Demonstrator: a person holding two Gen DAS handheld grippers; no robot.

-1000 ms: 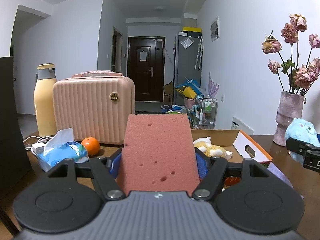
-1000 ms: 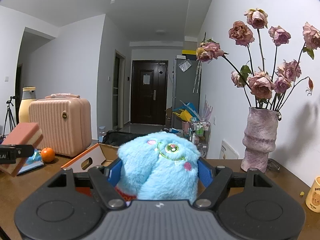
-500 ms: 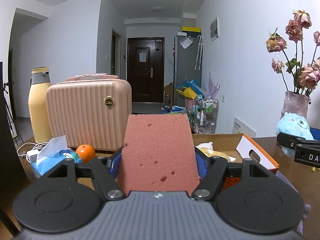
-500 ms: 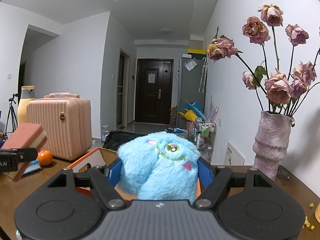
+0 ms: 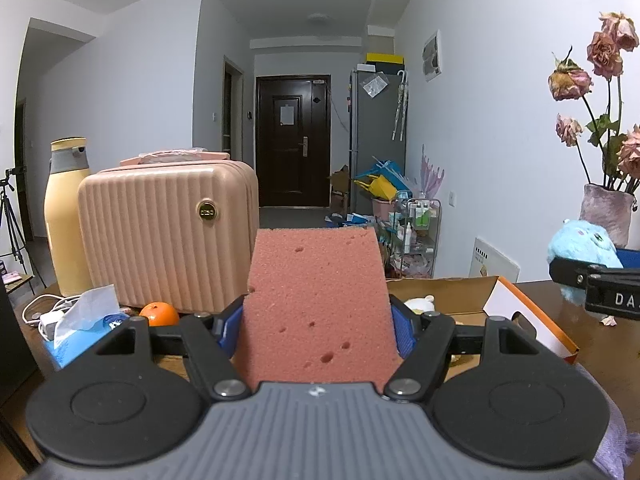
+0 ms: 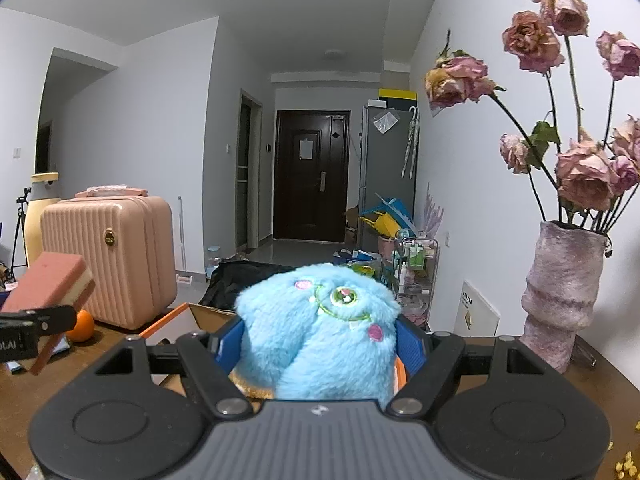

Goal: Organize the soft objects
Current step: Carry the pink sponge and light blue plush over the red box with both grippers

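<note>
Both grippers have their hands full right now. The left gripper (image 5: 318,320) is pinching a pink sponge (image 5: 316,300) between its blue pads, and the right gripper (image 6: 318,344) is squeezing a fluffy blue plush toy (image 6: 320,332) the same way, with neither grip any looser than a second ago. What has changed is the position: both hands have slid sideways over the table (image 5: 600,344), so the pink suitcase (image 5: 168,236) and the orange (image 5: 159,314) sit further in on the left than before. The open cardboard box (image 5: 516,320) is just ahead of the sponge, with a yellowish soft toy (image 5: 420,304) already inside. My guess is both items go in that box next, so the job is about midway.
</note>
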